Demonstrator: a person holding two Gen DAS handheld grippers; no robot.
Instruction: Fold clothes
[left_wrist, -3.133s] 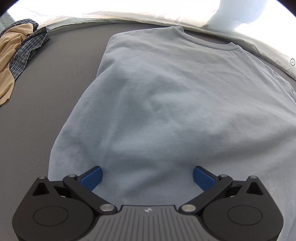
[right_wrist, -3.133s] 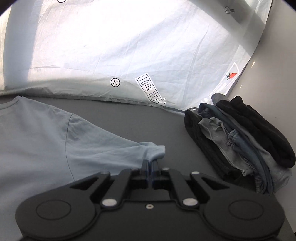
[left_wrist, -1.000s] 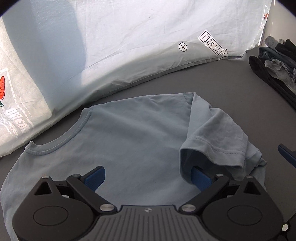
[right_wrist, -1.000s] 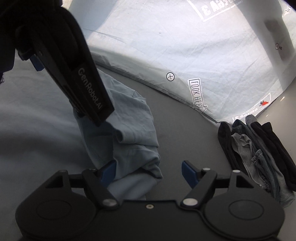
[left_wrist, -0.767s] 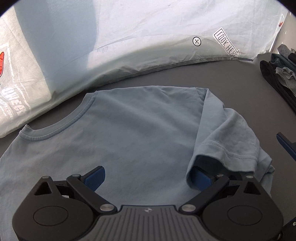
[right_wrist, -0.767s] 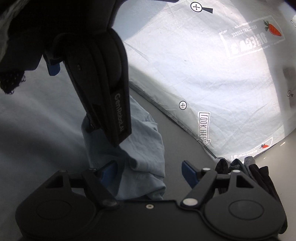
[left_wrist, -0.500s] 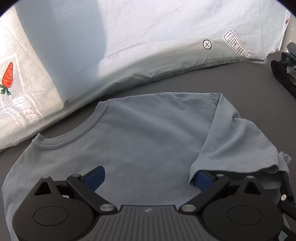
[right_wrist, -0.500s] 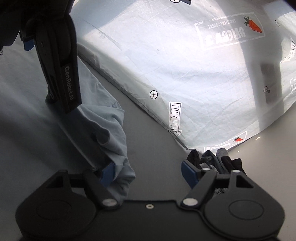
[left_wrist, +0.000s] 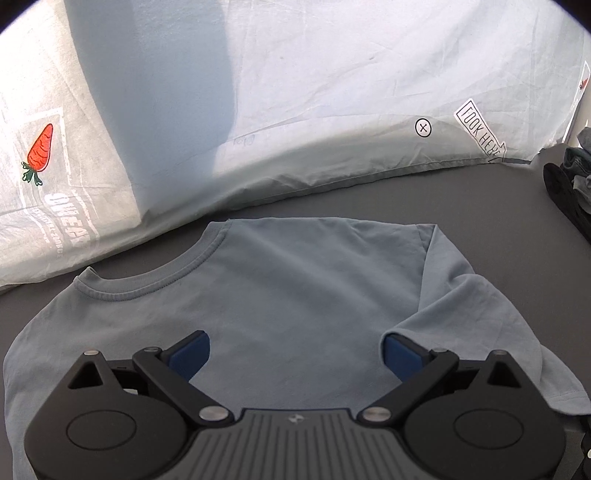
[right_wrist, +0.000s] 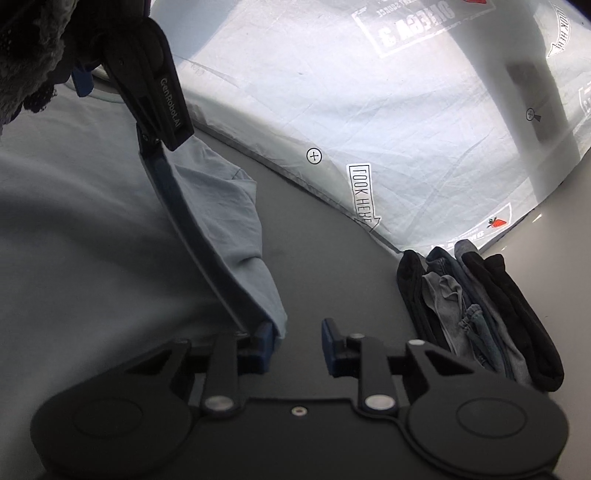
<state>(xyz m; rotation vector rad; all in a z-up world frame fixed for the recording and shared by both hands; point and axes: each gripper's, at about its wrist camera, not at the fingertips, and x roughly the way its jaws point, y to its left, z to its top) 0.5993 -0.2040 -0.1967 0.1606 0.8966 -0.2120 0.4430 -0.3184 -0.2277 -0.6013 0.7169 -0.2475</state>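
Fingers (left_wrist: 188, 350) of the left gripper (left_wrist: 295, 352) stand wide apart, low over the light blue T-shirt (left_wrist: 295, 288), and grip nothing. One blue pad sits right at the hem of the sleeve (left_wrist: 480, 325), which is folded in over the shirt's body.

On the right gripper (right_wrist: 298, 334) the jaws are closing, though a gap shows between the pads (bare surface is visible through it). The lower edge of the sleeve hangs against the inner face of one pad and is not yet pinched.

The T-shirt lies flat on the dark grey table (left_wrist: 369, 199), with its collar (left_wrist: 147, 284) toward the white printed sheet (left_wrist: 295, 92) at the back. Well apart from the shirt, beside the sheet's corner, lies a pile of dark folded clothes (right_wrist: 480, 314).
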